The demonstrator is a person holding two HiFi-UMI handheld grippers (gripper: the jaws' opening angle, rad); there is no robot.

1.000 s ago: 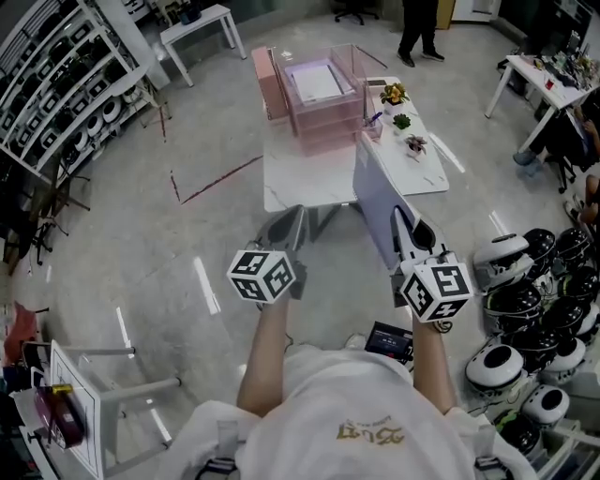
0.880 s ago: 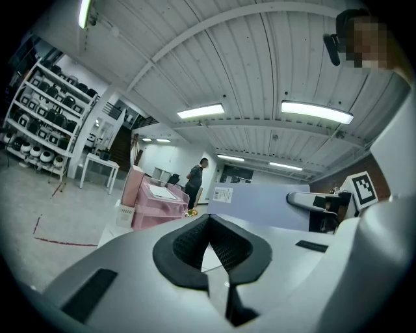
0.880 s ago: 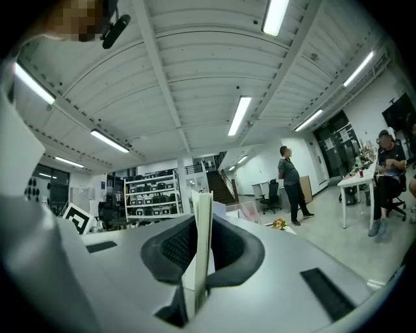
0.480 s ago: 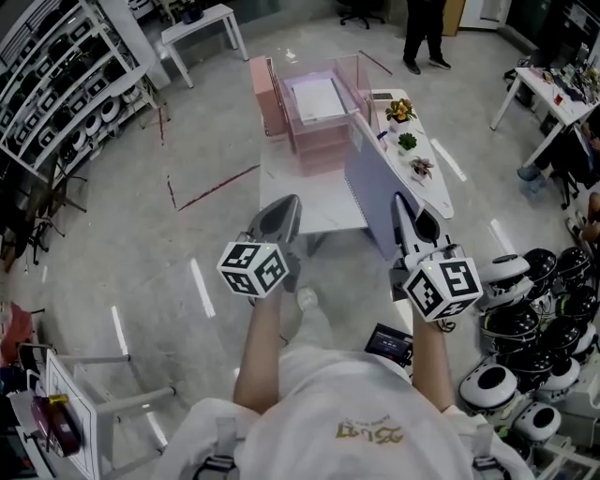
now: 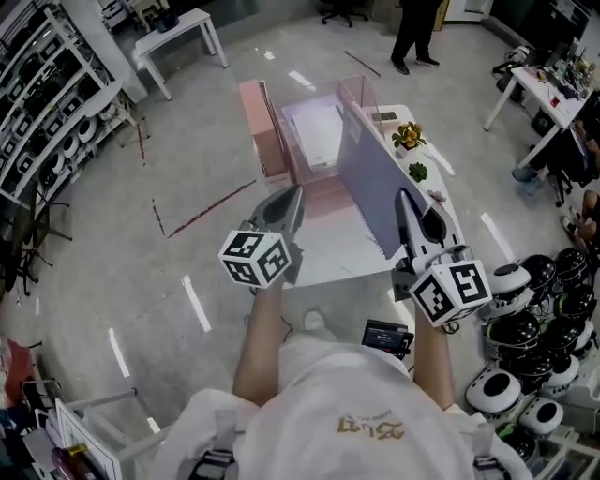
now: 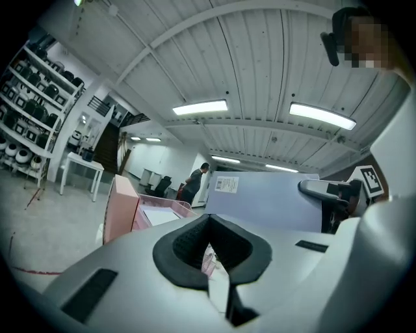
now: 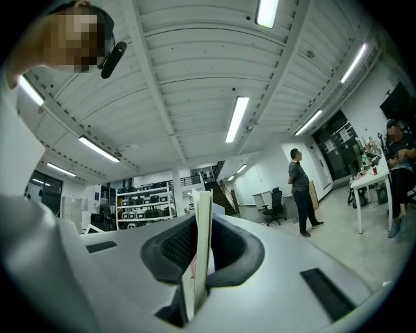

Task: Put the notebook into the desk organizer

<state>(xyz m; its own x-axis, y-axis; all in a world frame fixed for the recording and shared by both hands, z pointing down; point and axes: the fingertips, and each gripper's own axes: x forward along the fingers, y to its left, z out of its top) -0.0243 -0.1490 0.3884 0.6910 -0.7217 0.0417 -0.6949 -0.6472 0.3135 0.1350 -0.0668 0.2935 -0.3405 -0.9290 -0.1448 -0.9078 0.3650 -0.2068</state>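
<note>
Now the right tongs stay clamped on the notebook, which stands on edge, while the left tongs are closed and empty. Both have come closer to the pink organizer just ahead on the table, so slotting it in looks near.

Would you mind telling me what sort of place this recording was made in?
Likely a workshop or lab in an open hall: tall shelving racks stocked with gear, black-and-white helmets piled on the floor, and a white work table.

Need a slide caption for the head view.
Right gripper holds the notebook on edge over the table, short of the pink desk organizer.
</note>
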